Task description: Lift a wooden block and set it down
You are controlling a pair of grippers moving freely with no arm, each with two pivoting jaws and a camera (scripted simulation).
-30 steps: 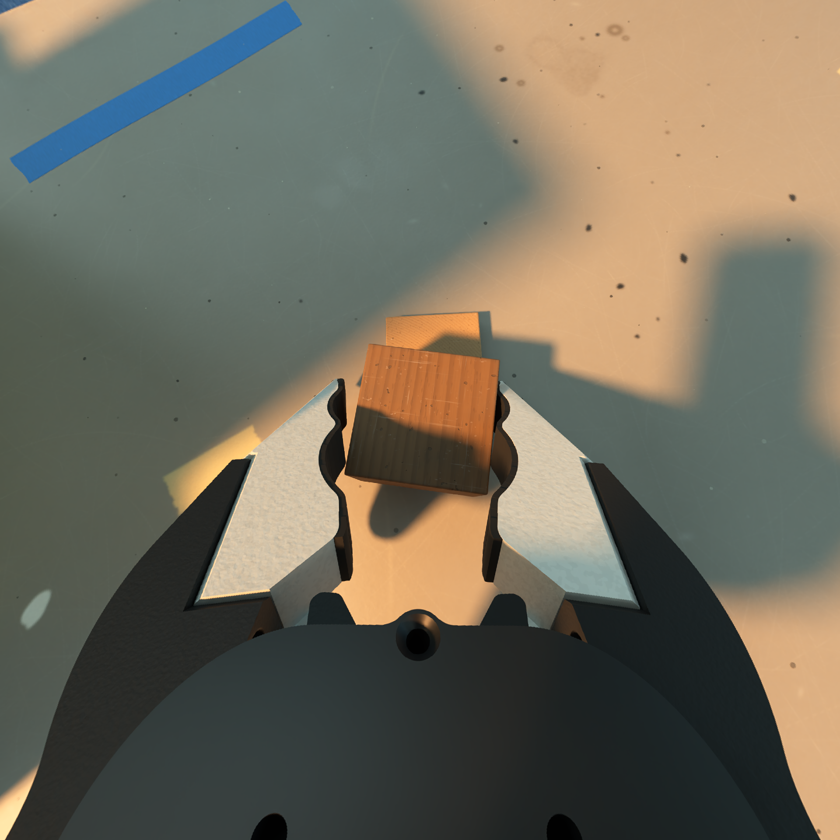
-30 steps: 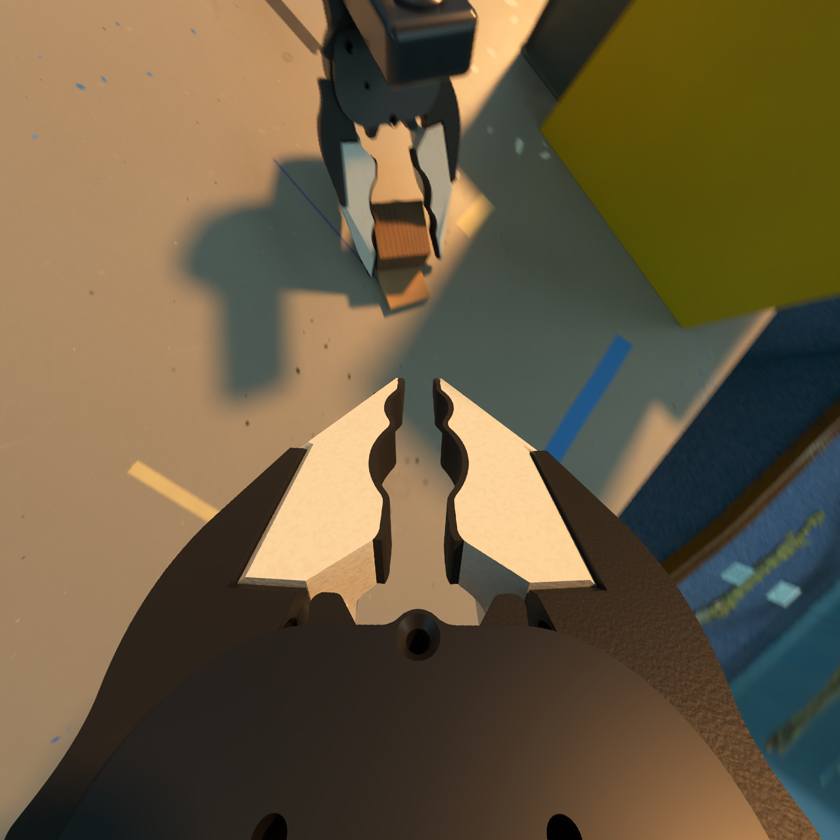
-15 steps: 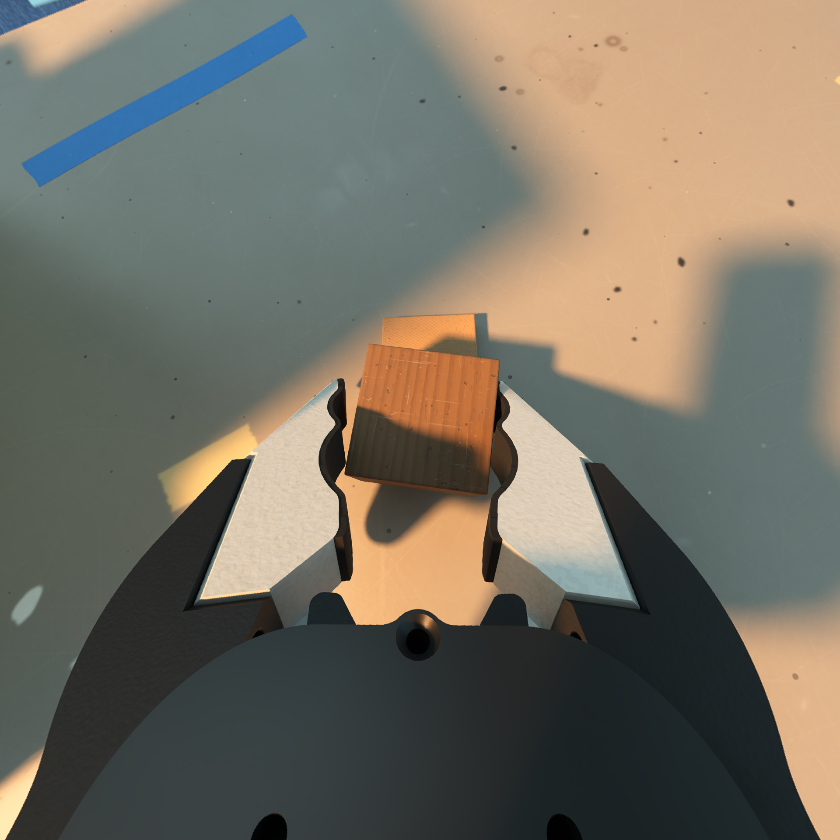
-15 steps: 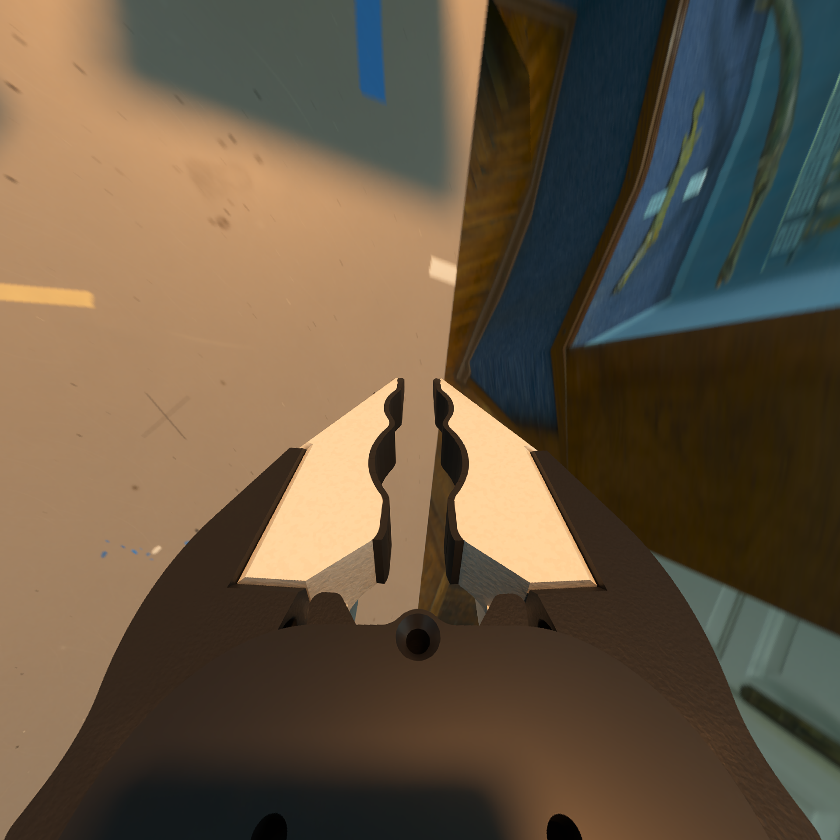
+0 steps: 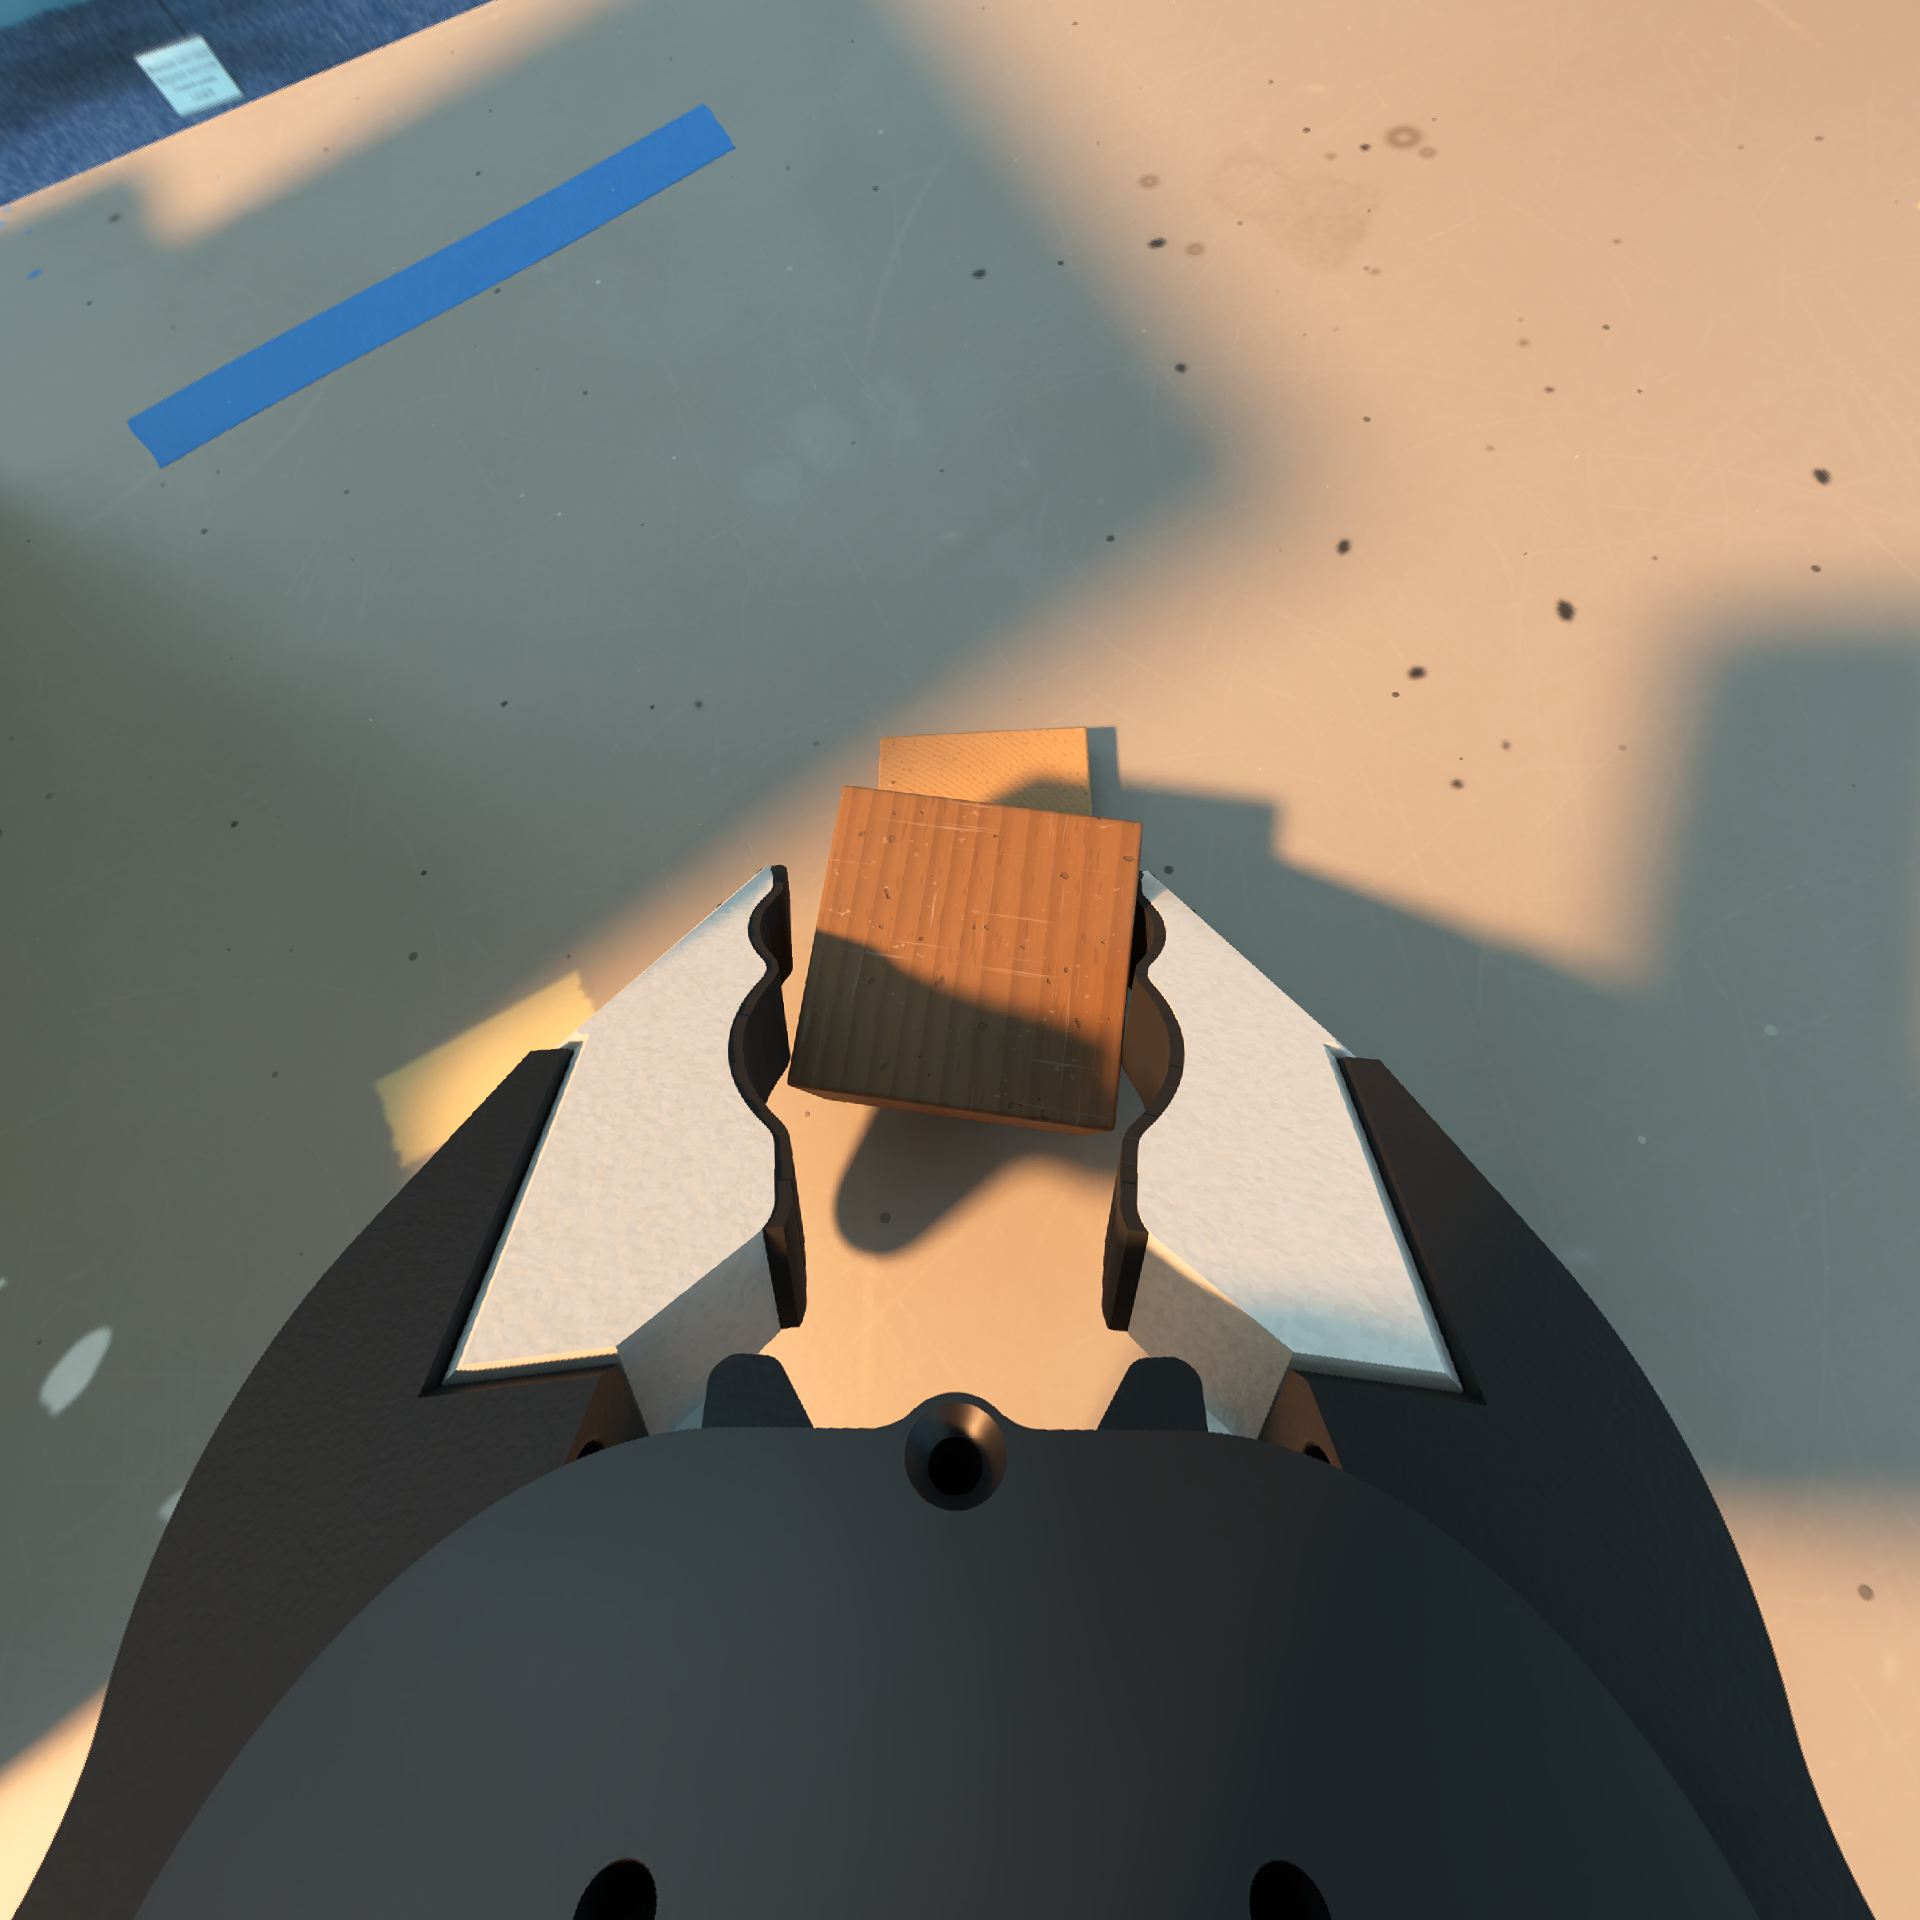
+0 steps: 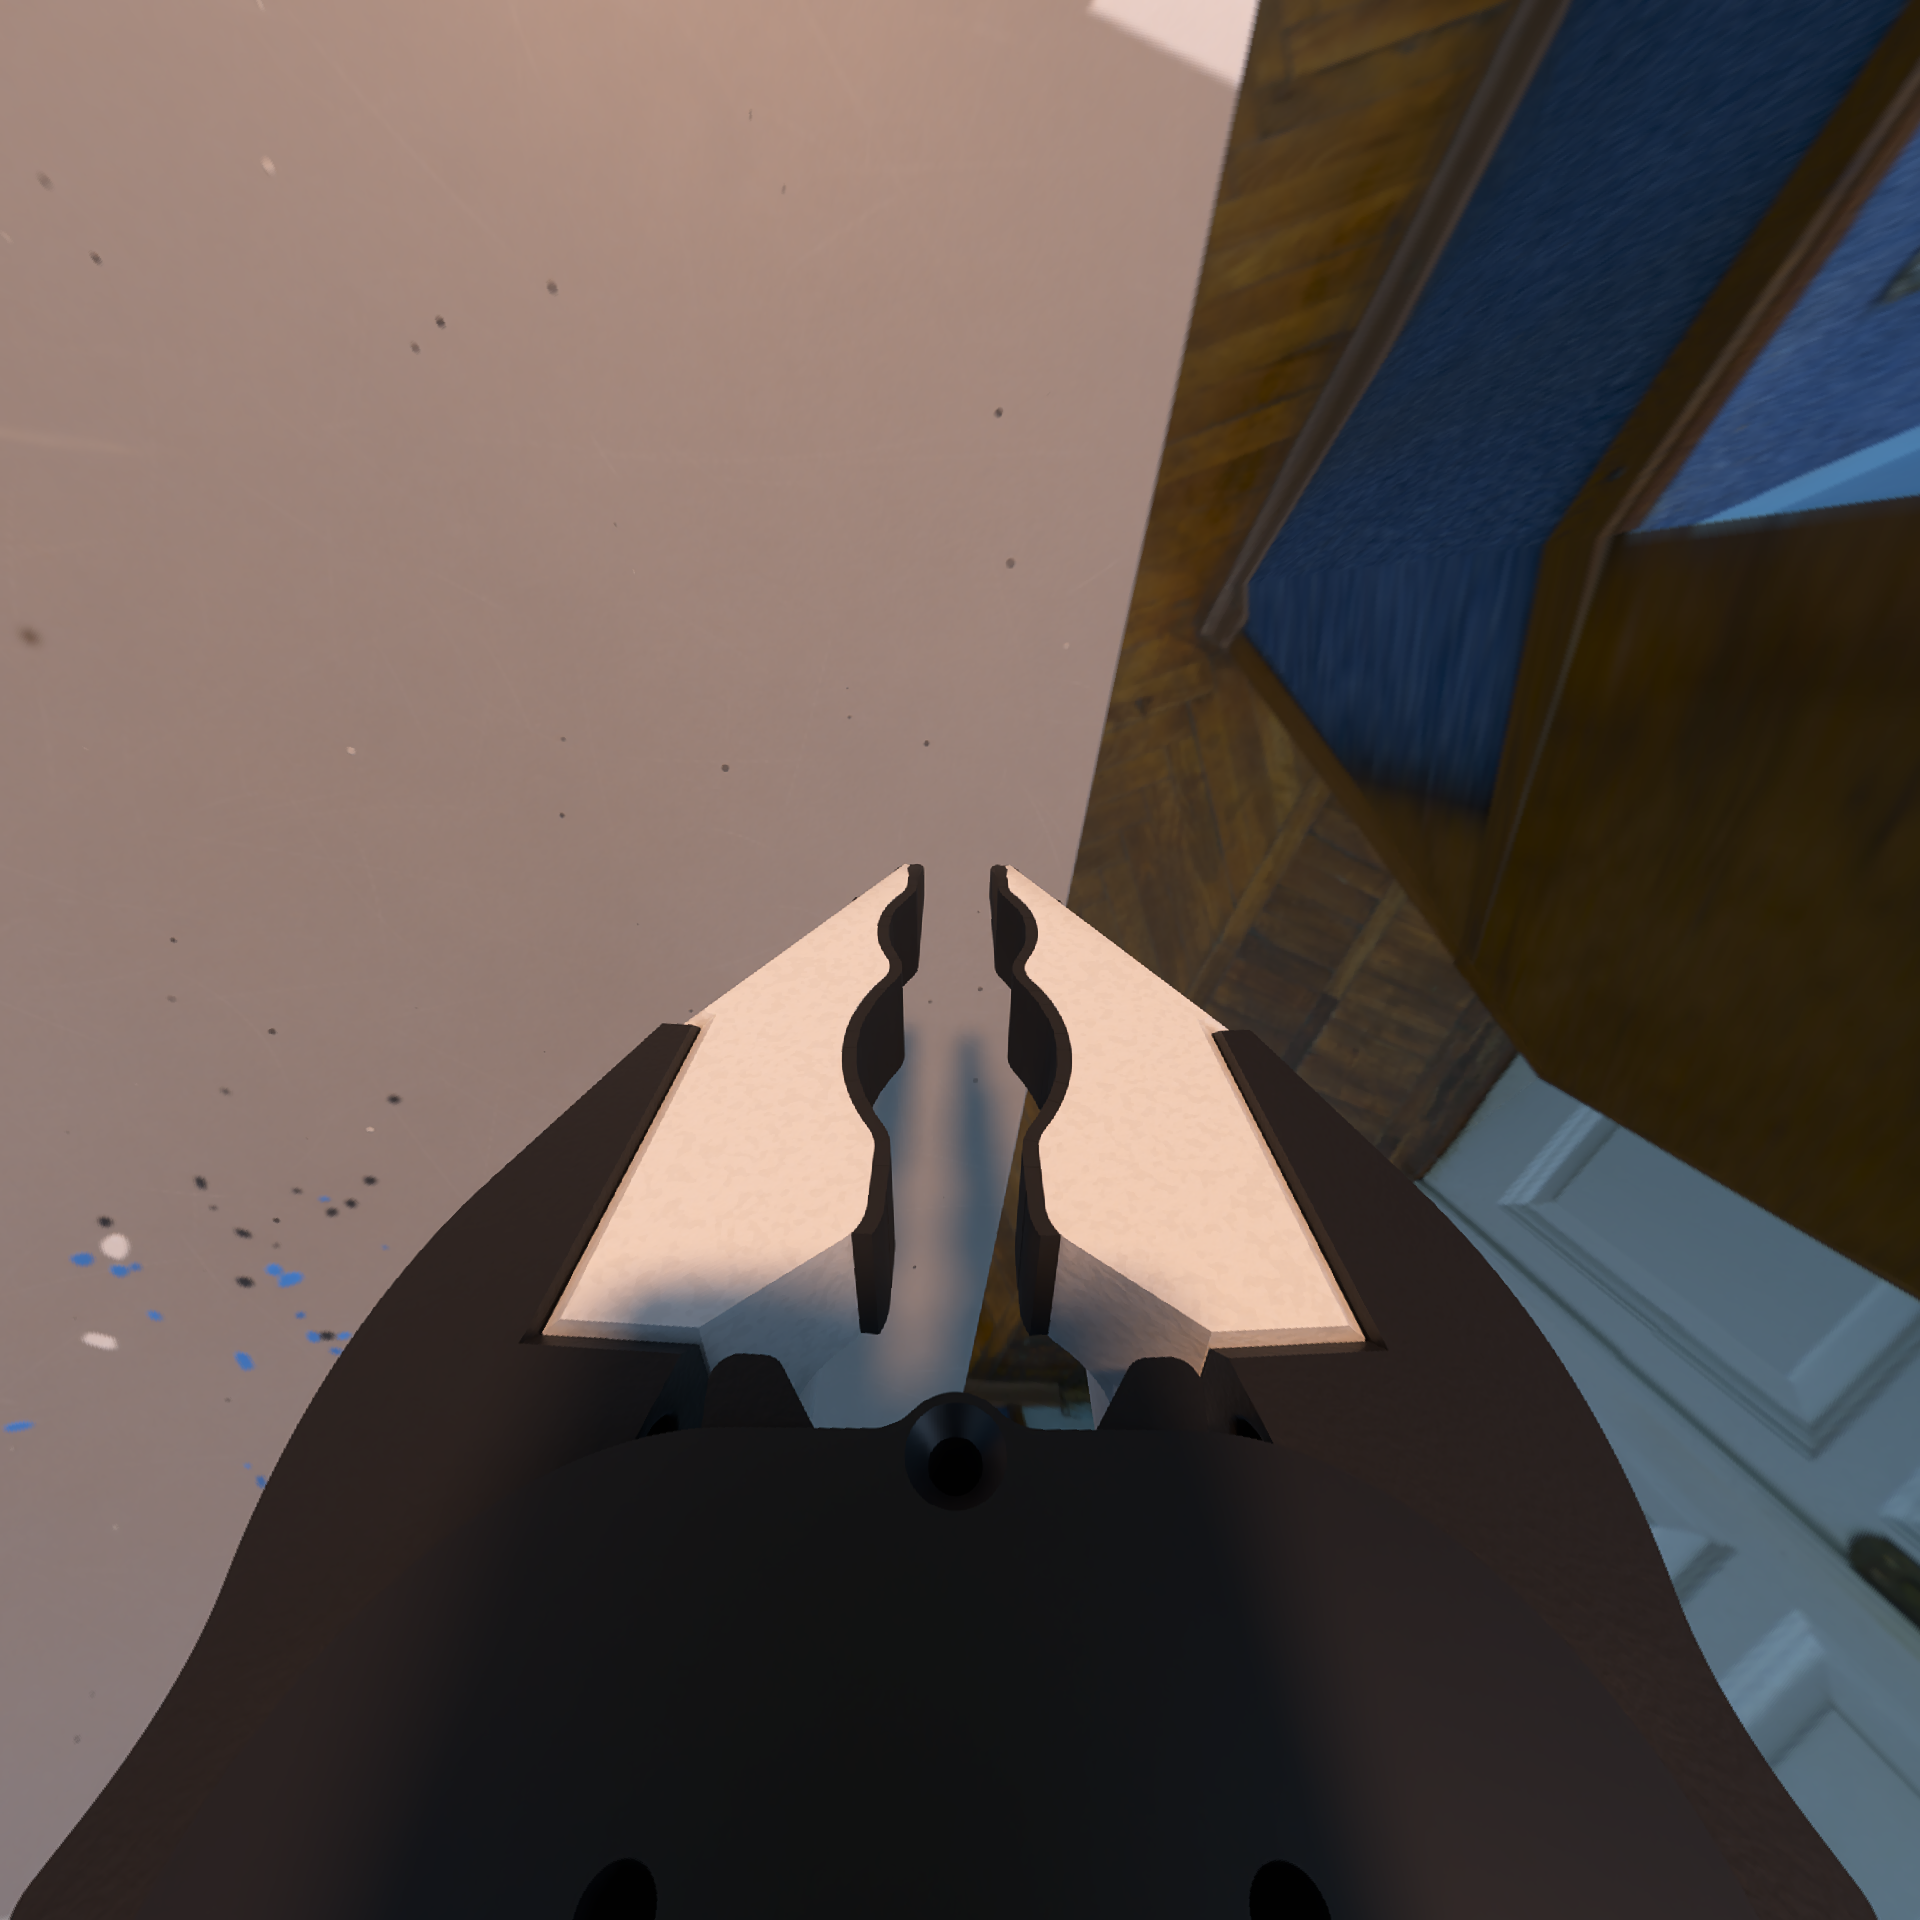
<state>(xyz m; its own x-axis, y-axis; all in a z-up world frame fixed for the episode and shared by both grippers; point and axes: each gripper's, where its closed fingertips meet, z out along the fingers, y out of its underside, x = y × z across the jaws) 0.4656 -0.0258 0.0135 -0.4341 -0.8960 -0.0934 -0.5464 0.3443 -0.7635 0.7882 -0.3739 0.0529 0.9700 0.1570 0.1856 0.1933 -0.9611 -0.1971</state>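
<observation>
A brown wooden block (image 5: 966, 956) sits between the fingers of my left gripper (image 5: 961, 875), which is shut on its two sides. The block is held a little above the tan table (image 5: 1455, 416), with its shadow on the surface beneath. A flat pale tan square patch (image 5: 982, 764) lies on the table just past the block. My right gripper (image 6: 956, 871) is empty, its jaws closed to a narrow slit over the table near its right edge. The block and the left gripper do not show in the right wrist view.
A blue tape strip (image 5: 431, 286) and a yellow tape piece (image 5: 488, 1049) lie on the table to the left. Blue carpet (image 5: 83, 114) lies beyond the far left edge. In the right wrist view, wooden framing with blue panels (image 6: 1455, 468) and a white door (image 6: 1662, 1351) lie past the table edge.
The right gripper has swung away from facing the left gripper and now points along the table's right edge. The left gripper has shifted slightly, still holding the block.
</observation>
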